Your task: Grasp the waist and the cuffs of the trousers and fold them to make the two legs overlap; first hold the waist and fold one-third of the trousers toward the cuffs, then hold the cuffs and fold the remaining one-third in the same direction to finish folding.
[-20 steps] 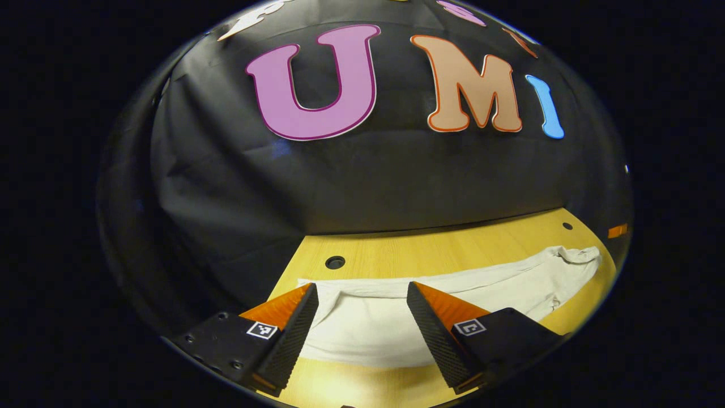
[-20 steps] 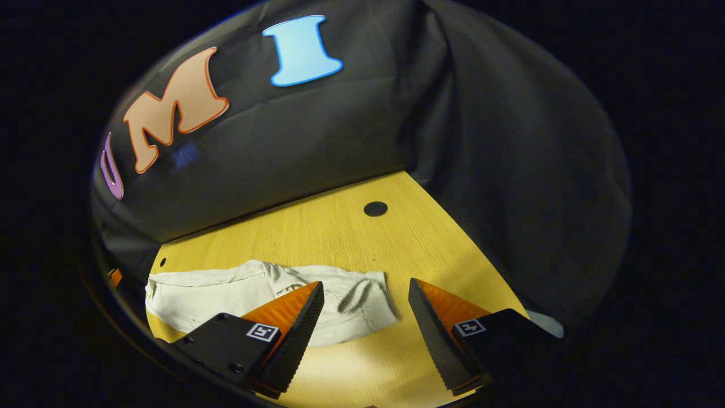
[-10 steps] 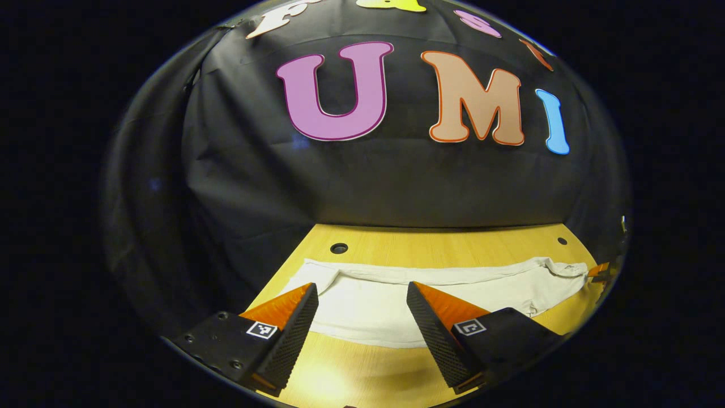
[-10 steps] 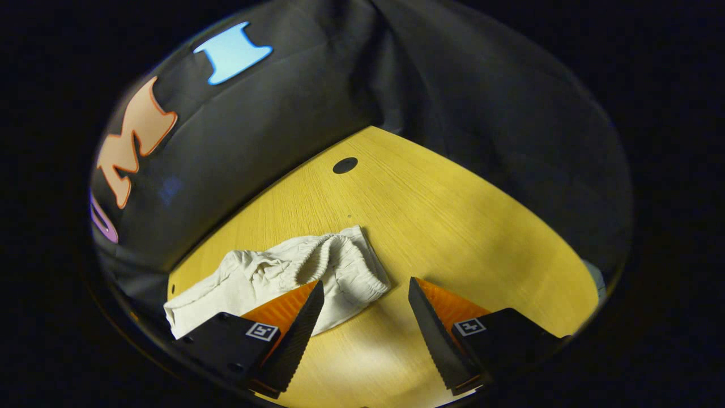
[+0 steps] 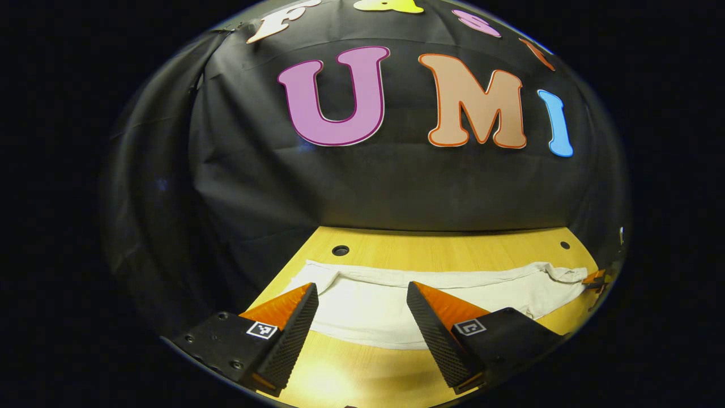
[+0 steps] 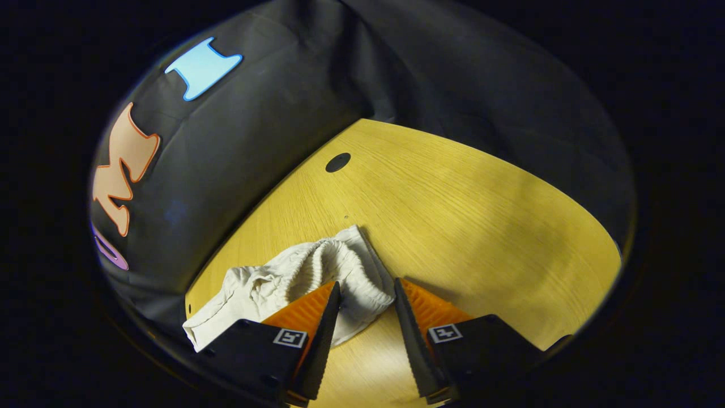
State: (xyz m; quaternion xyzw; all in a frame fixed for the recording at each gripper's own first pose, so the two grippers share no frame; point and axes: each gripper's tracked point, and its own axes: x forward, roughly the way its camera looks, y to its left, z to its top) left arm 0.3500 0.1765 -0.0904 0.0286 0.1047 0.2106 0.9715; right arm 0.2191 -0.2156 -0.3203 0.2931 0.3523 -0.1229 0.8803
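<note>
On the bench (image 5: 453, 258) the trousers (image 5: 430, 292) lie stretched flat, and the left gripper view gives us their whole length, while the right gripper view gives us the bunched, gathered waist (image 6: 345, 266). Beyond the trousers we see a dark round hole (image 6: 337, 162) in the bench. Our left hand-held gripper (image 5: 362, 309) hangs released above the cloth; our right hand-held gripper (image 6: 367, 303) has narrowed around the waist corner, though we cannot tell whether both fingers press it.

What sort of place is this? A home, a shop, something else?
Probably a small recording booth, not a home. Black cloth hangs as a wall close behind a bare wooden table with round holes in its top. Pale trousers are laid out on it, and handheld tools reach toward them.
</note>
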